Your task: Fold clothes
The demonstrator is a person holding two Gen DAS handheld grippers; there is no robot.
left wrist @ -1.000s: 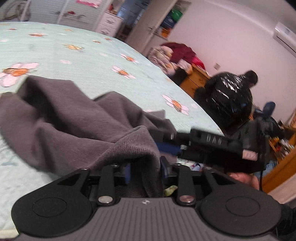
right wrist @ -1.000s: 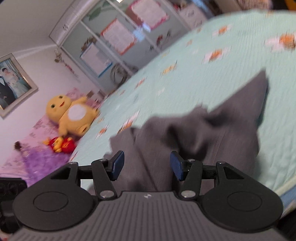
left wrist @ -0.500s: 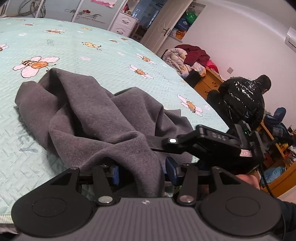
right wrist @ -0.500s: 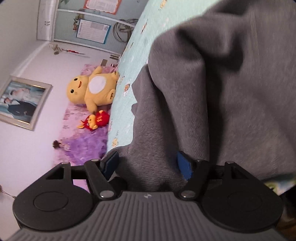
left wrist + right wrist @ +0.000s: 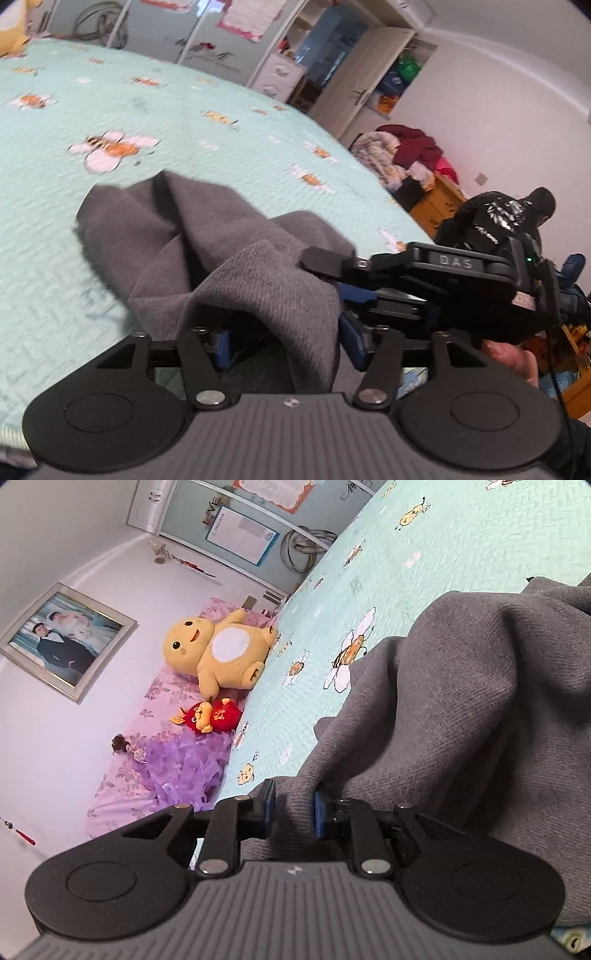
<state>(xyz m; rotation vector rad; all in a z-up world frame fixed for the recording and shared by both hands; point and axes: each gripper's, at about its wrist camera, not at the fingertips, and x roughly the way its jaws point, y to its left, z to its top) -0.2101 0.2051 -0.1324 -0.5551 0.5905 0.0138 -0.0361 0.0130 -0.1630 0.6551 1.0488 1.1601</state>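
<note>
Since the earlier frames, the right gripper (image 5: 294, 814) has drawn in from a wide spread to a narrow gap, and the left gripper (image 5: 286, 341) has widened.

Right gripper: the fingers (image 5: 266, 808) are closing, with a ridge of the grey garment (image 5: 461, 709) pinched between the blue pads. Judged purpose: to take over the hem so the cloth can be carried into a fold.

Left gripper: the fingers (image 5: 221, 341) are opening and stand wide. A fold of the grey garment (image 5: 266, 280) hangs between them, but the pads do not appear to press on it. Judged purpose: to release its hold once the other side has the cloth.

Garment location: bunched on the mint bee-print bedspread (image 5: 110, 110), near the bed's near edge. In the left wrist view its bulk runs from centre toward 10 o'clock.

Clearance: the bedspread is open from 9 to 12 o'clock in the left wrist view, giving room to spread the garment flat. The bed edge curves away at 3 o'clock, where a person in a black jacket (image 5: 498, 221) crouches well apart. In the right wrist view a yellow plush toy (image 5: 218, 650) lies at 10 o'clock, well apart.
</note>
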